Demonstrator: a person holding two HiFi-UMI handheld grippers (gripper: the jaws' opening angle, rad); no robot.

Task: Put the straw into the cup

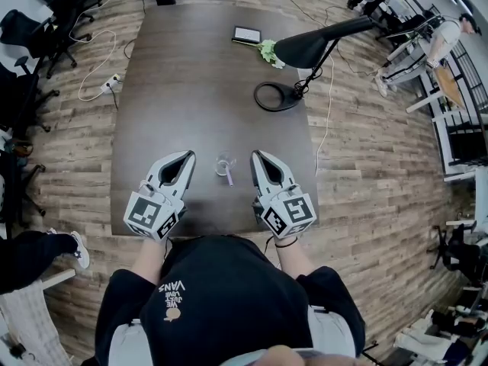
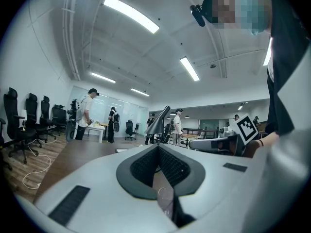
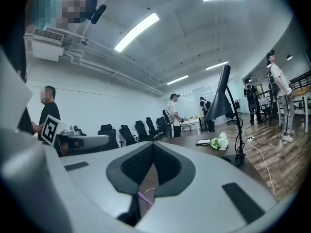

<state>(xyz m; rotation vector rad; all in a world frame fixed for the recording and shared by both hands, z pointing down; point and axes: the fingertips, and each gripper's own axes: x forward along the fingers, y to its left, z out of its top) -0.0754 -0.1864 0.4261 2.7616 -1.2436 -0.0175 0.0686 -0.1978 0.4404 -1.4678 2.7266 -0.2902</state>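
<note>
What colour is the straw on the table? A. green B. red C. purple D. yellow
C: the straw shows purple in the head view, close to the see-through cup on the dark table.

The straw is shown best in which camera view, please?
The head view: the whole straw lies on the table beside the cup. The right gripper view shows only a short purple piece; the left gripper view shows none of it.
</note>
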